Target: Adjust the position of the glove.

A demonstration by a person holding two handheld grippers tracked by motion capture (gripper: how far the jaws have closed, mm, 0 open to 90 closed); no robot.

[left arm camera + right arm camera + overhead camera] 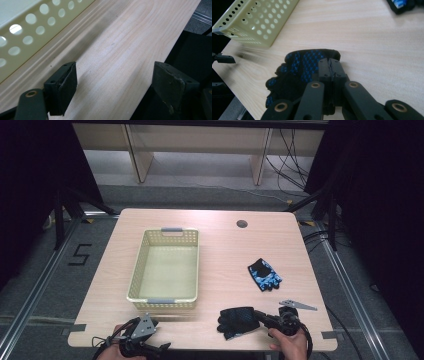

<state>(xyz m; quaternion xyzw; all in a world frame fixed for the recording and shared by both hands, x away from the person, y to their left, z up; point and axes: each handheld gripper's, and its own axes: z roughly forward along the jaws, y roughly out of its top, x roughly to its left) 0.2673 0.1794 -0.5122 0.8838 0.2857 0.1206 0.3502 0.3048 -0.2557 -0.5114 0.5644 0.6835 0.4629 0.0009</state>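
Right now a person works at a pale wooden surface [215,227] with a claw in each hand. The right claw [331,65] is clamped together on the edge of a black glove with blue dots [238,321], which lies flat near the front edge of the surface — directly ahead of the jaws. From above, this glove sits between the two hands but touches only the right claw [261,317], so the right hand is plainly the nearer one. The glove's long axis runs roughly along the front edge, cuff toward the right claw, as far as can be judged. A cream basket [146,300] with round holes stands further back and to the left, empty; any carry to it would go left and away from the person. The left claw [113,82] has its jaws apart, resting idle just beside the basket wall [30,25]. The high view adds a second glove [265,274] — black and bright blue — well apart to the right.
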